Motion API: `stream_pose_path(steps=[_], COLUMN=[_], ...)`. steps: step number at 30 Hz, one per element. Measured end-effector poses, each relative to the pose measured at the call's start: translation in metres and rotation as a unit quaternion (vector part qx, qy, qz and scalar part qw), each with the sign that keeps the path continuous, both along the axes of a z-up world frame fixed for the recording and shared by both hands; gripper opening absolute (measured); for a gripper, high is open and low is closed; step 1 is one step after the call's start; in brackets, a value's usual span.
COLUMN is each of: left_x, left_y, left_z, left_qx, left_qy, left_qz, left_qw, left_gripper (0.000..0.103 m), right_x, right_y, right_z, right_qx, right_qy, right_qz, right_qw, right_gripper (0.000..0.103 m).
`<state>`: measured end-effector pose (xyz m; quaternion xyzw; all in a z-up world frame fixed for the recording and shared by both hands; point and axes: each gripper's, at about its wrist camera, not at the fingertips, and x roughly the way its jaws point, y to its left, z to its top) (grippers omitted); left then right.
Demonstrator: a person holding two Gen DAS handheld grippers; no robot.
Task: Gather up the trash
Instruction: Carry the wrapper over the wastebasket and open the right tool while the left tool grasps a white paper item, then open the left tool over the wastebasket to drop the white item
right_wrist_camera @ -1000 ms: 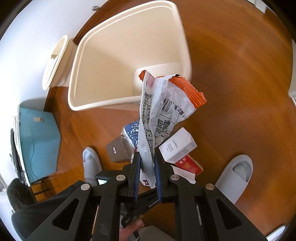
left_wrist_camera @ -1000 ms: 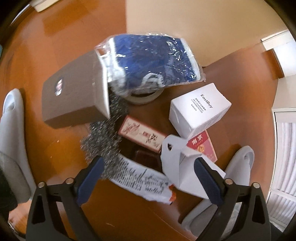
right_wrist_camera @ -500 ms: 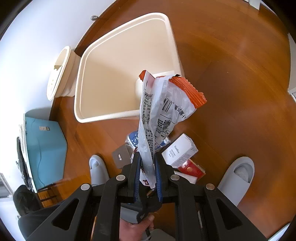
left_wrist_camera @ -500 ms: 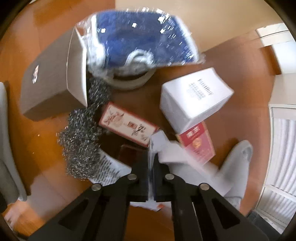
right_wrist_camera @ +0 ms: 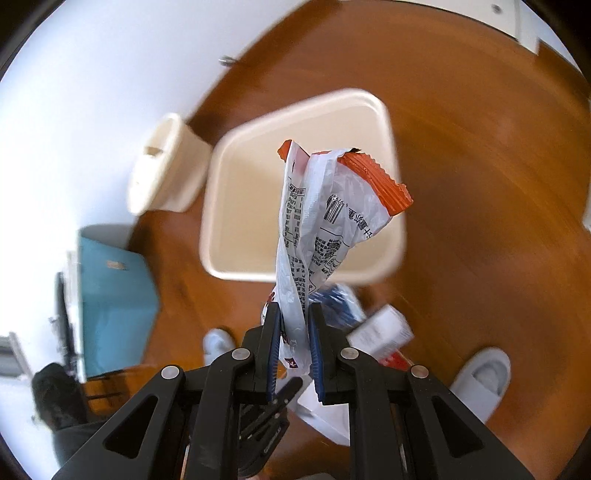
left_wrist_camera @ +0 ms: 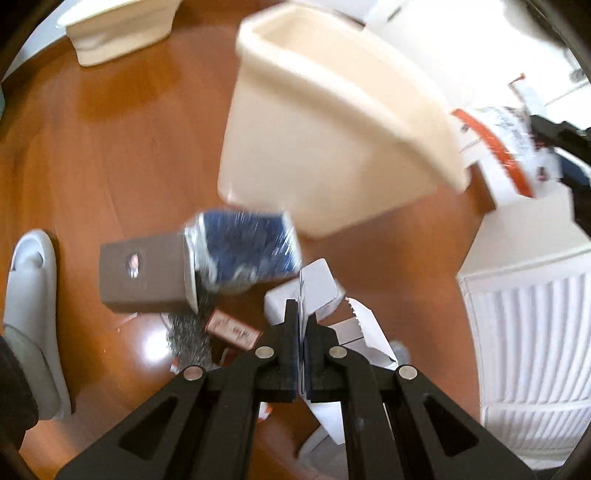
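Observation:
My right gripper (right_wrist_camera: 294, 321) is shut on a white and orange snack wrapper (right_wrist_camera: 321, 218) and holds it up over the cream trash bin (right_wrist_camera: 221, 206). The wrapper also shows at the right of the left wrist view (left_wrist_camera: 498, 147), beside the bin (left_wrist_camera: 332, 122). My left gripper (left_wrist_camera: 301, 323) is shut on a flattened white carton (left_wrist_camera: 364, 332), lifted off the floor. Below lie a blue packet (left_wrist_camera: 243, 251), a grey box (left_wrist_camera: 142, 271), a steel scourer (left_wrist_camera: 188, 339), a red-labelled card (left_wrist_camera: 231, 328) and a white box (right_wrist_camera: 380, 330).
The wooden floor (left_wrist_camera: 110, 147) carries a second cream bin (left_wrist_camera: 118, 29) by the wall. Grey slippers lie left (left_wrist_camera: 31, 295) and right (right_wrist_camera: 484, 376) of the pile. A teal box (right_wrist_camera: 114, 302) stands by the wall. A white radiator (left_wrist_camera: 532, 350) is at the right.
My left gripper closed on the white carton and rose with it, swinging up so the bin came into view. My right gripper lifted the wrapper higher, away from the pile.

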<state>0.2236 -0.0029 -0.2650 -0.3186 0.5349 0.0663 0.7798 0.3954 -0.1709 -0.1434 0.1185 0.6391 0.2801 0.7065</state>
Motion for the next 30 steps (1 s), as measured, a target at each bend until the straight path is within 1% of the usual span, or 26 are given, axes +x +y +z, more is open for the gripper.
stream_pose_path(steps=[1, 3, 6, 7, 9, 10, 12, 14, 15, 16, 17, 18, 19, 20, 21, 23, 24, 26, 27, 28, 30], left_x=[0.002, 0.003, 0.003, 0.001, -0.005, -0.008, -0.012, -0.012, -0.012, -0.011, -0.012, -0.011, -0.011, -0.011, -0.01, -0.007, -0.003, 0.004, 0.011, 0.017, 0.034], left_y=[0.004, 0.004, 0.0, 0.002, 0.01, 0.018, 0.029, 0.038, 0.042, 0.046, 0.048, 0.05, 0.053, 0.055, 0.058, 0.066, 0.07, 0.077, 0.081, 0.084, 0.09], left_z=[0.009, 0.023, 0.036, 0.039, 0.037, 0.037, 0.035, 0.038, 0.04, 0.043, 0.047, 0.049, 0.054, 0.057, 0.061, 0.076, 0.086, 0.106, 0.118, 0.126, 0.143], left_qx=[-0.002, -0.007, -0.008, -0.007, -0.006, -0.009, -0.012, -0.013, -0.013, -0.011, -0.009, -0.007, -0.003, -0.002, -0.003, -0.004, 0.0, 0.002, 0.002, 0.002, -0.007], left_qy=[-0.007, -0.024, -0.035, -0.037, -0.036, -0.034, -0.032, -0.035, -0.038, -0.042, -0.045, -0.048, -0.053, -0.056, -0.061, -0.08, -0.093, -0.118, -0.131, -0.14, -0.16], left_qz=[0.003, 0.004, 0.005, 0.006, 0.012, 0.022, 0.039, 0.048, 0.051, 0.053, 0.053, 0.054, 0.055, 0.057, 0.059, 0.065, 0.065, 0.068, 0.071, 0.073, 0.078], left_qw=[1.0, 0.9997, 0.9993, 0.9993, 0.9993, 0.9991, 0.9987, 0.9981, 0.9979, 0.9977, 0.9975, 0.9973, 0.9971, 0.9968, 0.9963, 0.9946, 0.9935, 0.9907, 0.9889, 0.9874, 0.984], left_gripper=[0.002, 0.002, 0.002, 0.002, 0.002, 0.002, 0.002, 0.002, 0.002, 0.002, 0.002, 0.002, 0.002, 0.002, 0.002, 0.002, 0.002, 0.002, 0.002, 0.002, 0.002], right_x=[0.005, 0.021, 0.053, 0.068, 0.092, 0.101, 0.11, 0.113, 0.113, 0.114, 0.116, 0.117, 0.118, 0.119, 0.119, 0.118, 0.117, 0.113, 0.11, 0.106, 0.099], right_y=[0.004, 0.014, 0.043, 0.056, 0.078, 0.089, 0.109, 0.121, 0.127, 0.129, 0.129, 0.128, 0.127, 0.126, 0.124, 0.119, 0.114, 0.096, 0.082, 0.074, 0.035], right_z=[0.008, 0.017, 0.007, -0.005, -0.035, -0.054, -0.087, -0.111, -0.124, -0.129, -0.131, -0.129, -0.126, -0.122, -0.114, -0.094, -0.074, -0.046, -0.024, -0.011, 0.012], right_qx=[0.009, 0.003, -0.012, -0.024, -0.047, -0.073, -0.121, -0.156, -0.174, -0.183, -0.191, -0.189, -0.175, -0.171, -0.161, -0.134, -0.098, -0.041, 0.005, 0.031, 0.093], right_qy=[-0.007, -0.031, -0.034, -0.029, -0.003, 0.011, 0.036, 0.062, 0.079, 0.082, 0.079, 0.073, 0.068, 0.065, 0.063, 0.047, 0.029, 0.003, -0.021, -0.033, -0.07], right_qz=[0.005, 0.001, 0.017, 0.015, 0.009, 0.008, 0.019, 0.031, 0.04, 0.041, 0.036, 0.031, 0.029, 0.031, 0.032, 0.033, 0.039, 0.049, 0.049, 0.048, 0.029], right_qw=[1.0, 1.0, 0.999, 0.999, 0.999, 0.997, 0.992, 0.985, 0.981, 0.979, 0.978, 0.979, 0.982, 0.983, 0.984, 0.989, 0.994, 0.998, 0.999, 0.998, 0.993], right_gripper=[0.016, 0.017, 0.017, 0.017, 0.017, 0.017, 0.019, 0.022, 0.025, 0.046, 0.076, 0.082, 0.084, 0.084, 0.084, 0.084, 0.084, 0.084, 0.084, 0.084, 0.087])
